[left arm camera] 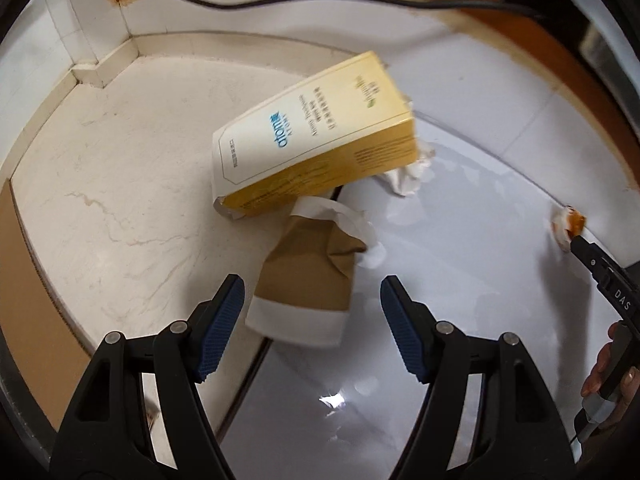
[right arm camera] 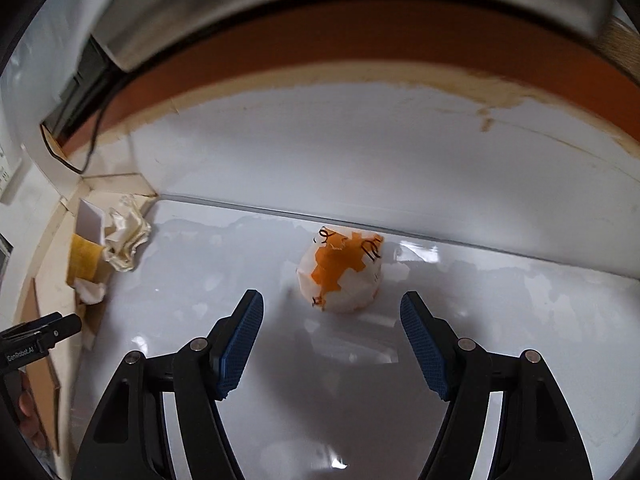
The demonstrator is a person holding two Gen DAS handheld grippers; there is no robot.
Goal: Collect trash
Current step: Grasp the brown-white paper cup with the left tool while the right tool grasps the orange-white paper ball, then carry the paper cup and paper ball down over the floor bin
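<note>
Left wrist view: a long yellow carton (left arm camera: 316,132) is being shown tilted, its long axis running from its white printed end, low and toward the cream marble floor (left arm camera: 120,184), up to its far end over a glossy white surface (left arm camera: 460,280). Just beside the carton, nearer the camera, a crushed brown-and-white paper wrapper (left arm camera: 308,280) is lying across the edge between the two surfaces, with crumpled white tissue (left arm camera: 404,178) behind the carton. The left gripper (left arm camera: 312,324) is being held wide apart above the wrapper, nothing gripped. Well to the carton's right, a small wad is being seen only partly in this view. In the right wrist view that wad is being shown whole: a rounded ball of white and orange paper (right arm camera: 342,274) with black lettering, resting on the glossy surface, ahead of the right gripper (right arm camera: 332,344), whose ridged blue pads (right arm camera: 240,354) are standing wide with nothing between them.
</note>
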